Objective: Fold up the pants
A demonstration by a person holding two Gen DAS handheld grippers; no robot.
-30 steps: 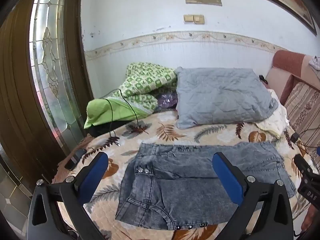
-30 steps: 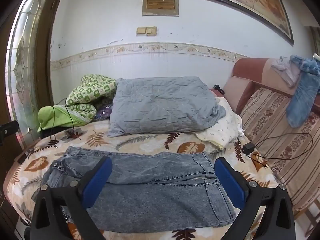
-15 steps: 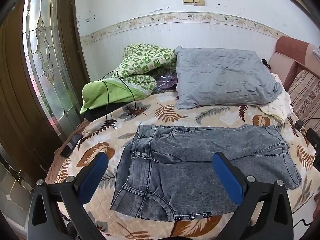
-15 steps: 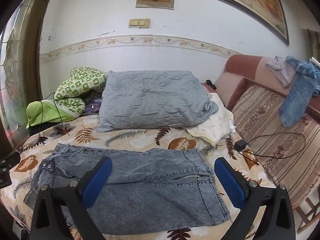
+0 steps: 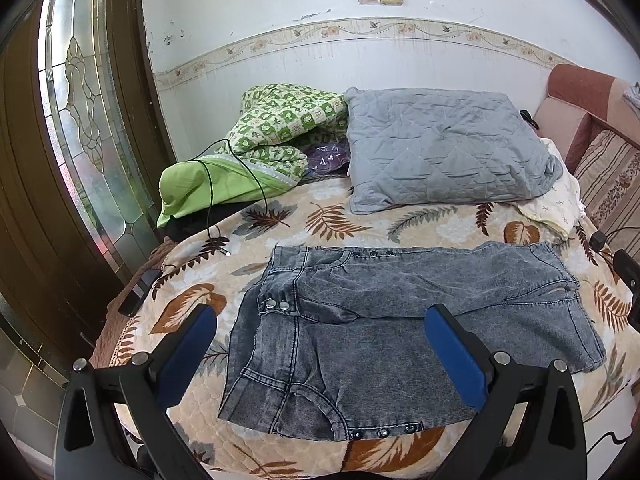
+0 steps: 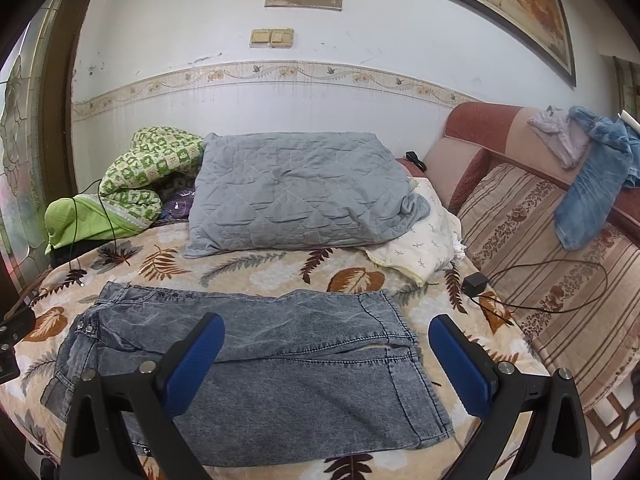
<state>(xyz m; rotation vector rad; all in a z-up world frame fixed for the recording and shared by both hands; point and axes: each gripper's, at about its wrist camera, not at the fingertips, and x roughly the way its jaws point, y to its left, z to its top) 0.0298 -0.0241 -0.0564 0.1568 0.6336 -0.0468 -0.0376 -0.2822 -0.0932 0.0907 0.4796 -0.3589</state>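
Both tools have tipped down and come a bit closer since the earlier pictures, so the pants look bigger and sit lower in each view, and less of the wall shows up top. In the left view, the gray pants (image 5: 404, 332) fill the middle and lower part of the frame, lying flat on the leaf-print bed cover (image 5: 336, 220). The waist with its shiny buttons is at the left, and the leg ends reach to the right. The left tool (image 5: 320, 344) hangs above the near part of the pants with its two blue fingers (image 5: 188, 356) wide apart, holding nothing. One finger is over the bed cover at the lower left, and the other is over the pants at the lower right. In the right view, the pants (image 6: 256, 364) stretch across the lower half of the frame. The right tool (image 6: 326, 356) is also spread wide and holds nothing. Its left finger (image 6: 192, 360) shows in front of the pants, and its right finger is just past the leg ends, over the bed cover. A gray pillow (image 6: 296, 192) lies behind the pants near the wall, well apart from them. A green checked blanket (image 6: 152, 176) is bunched up at the left, beside the pillow. A black charger (image 6: 474, 282) with its cord lies at the right, by the striped sofa cushion (image 6: 560, 272).
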